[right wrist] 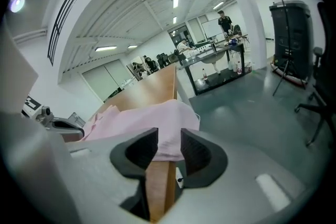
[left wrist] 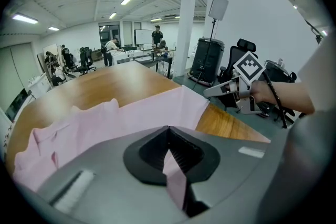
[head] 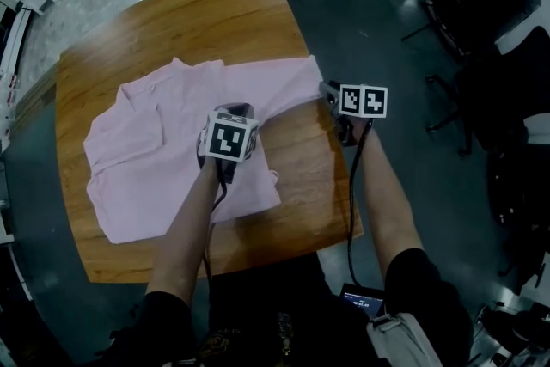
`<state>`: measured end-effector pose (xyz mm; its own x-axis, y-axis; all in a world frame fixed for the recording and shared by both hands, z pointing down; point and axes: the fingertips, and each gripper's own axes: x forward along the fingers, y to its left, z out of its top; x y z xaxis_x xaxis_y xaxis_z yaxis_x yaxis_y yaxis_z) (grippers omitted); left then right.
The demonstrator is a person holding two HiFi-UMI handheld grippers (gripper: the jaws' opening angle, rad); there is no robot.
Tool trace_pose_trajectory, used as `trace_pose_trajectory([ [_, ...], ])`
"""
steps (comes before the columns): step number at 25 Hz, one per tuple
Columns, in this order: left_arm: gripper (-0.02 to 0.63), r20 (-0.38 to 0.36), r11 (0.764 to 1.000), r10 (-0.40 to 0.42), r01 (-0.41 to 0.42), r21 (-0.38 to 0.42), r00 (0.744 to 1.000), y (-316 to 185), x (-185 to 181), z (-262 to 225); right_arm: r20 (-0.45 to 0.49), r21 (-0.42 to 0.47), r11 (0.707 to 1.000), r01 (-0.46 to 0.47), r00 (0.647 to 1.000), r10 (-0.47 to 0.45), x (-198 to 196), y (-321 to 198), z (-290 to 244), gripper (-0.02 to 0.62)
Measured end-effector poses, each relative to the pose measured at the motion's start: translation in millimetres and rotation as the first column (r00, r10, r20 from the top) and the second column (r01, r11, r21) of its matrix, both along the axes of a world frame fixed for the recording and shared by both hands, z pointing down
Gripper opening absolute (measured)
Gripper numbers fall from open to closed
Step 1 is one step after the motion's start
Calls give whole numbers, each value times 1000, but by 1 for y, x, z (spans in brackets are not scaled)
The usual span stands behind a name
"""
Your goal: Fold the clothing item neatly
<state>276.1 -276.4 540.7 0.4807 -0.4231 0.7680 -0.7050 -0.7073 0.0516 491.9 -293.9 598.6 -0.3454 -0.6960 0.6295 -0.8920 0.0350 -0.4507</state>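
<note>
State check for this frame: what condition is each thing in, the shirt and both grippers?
Pink shirt: spread out on the table, one sleeve stretched out sideways.
Left gripper: shut, pinching shirt fabric.
Right gripper: jaws apart, sleeve edge between them, not clamped.

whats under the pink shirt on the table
The pink shirt lies spread on the wooden table, whose bare top shows beside it. The tabletop directly beneath is covered by fabric, so nothing there can be seen.
</note>
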Motion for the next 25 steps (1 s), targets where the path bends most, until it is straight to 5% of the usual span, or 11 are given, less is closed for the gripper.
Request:
trace_pose_trajectory([
  [3, 8, -12, 1000, -5, 5, -5, 1000, 3, 1, 1, 16, -44, 999, 23, 1000, -22, -7, 5, 11, 117],
  [6, 8, -12, 1000, -9, 9, 1, 1000, 4, 0, 0, -34, -45, 998, 41, 999, -42, -7, 10, 9, 43],
  [14, 8, -30, 998, -66, 66, 15, 997, 6, -34, -10, -100, 117, 985, 129, 988, -117, -36, 7, -58, 23],
  [25, 8, -73, 994, -106, 105, -12, 992, 11, -114, -9, -218, 271, 921, 281, 949, -225, -146, -14, -159, 23],
])
